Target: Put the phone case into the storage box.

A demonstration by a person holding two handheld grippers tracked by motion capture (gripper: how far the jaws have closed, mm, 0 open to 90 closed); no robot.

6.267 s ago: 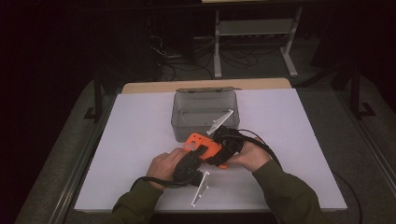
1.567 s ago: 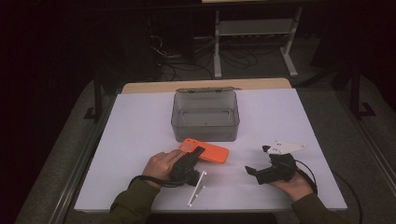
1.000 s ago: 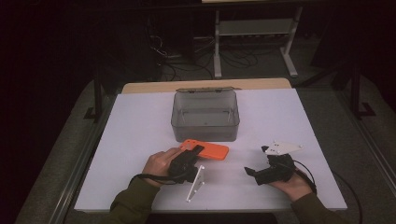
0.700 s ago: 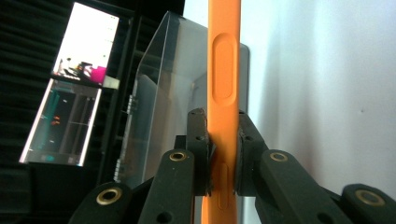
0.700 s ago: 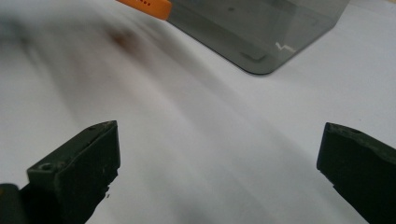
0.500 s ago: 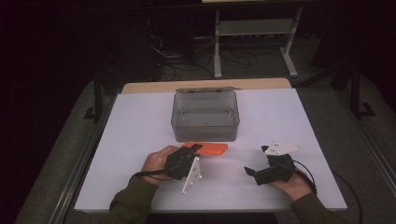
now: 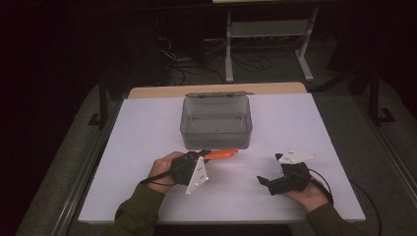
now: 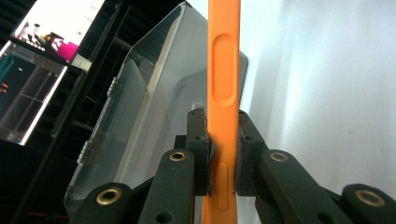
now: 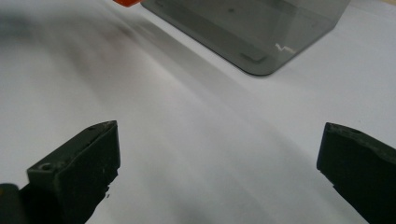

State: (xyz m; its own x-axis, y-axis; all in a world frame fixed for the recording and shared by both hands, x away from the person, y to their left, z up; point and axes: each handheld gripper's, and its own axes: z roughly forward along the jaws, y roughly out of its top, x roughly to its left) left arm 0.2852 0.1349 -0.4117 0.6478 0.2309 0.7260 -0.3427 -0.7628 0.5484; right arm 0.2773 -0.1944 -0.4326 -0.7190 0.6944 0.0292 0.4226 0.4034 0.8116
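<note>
Holding the orange case [image 8: 223,84] tight comes first: the left gripper [image 8: 222,149] has its jaws clamped on the case's thin edges, so the case stands on its side just above the table [image 7: 147,128], near the box [image 7: 216,120]. I think the case goes into the box next. Lift it over the near wall, keep it level, and let go only when it is inside. The right gripper [image 9: 219,172] rests at the right with its jaws wide apart and nothing in them.

No text, label, brand, number or sign can be read on anything here
</note>
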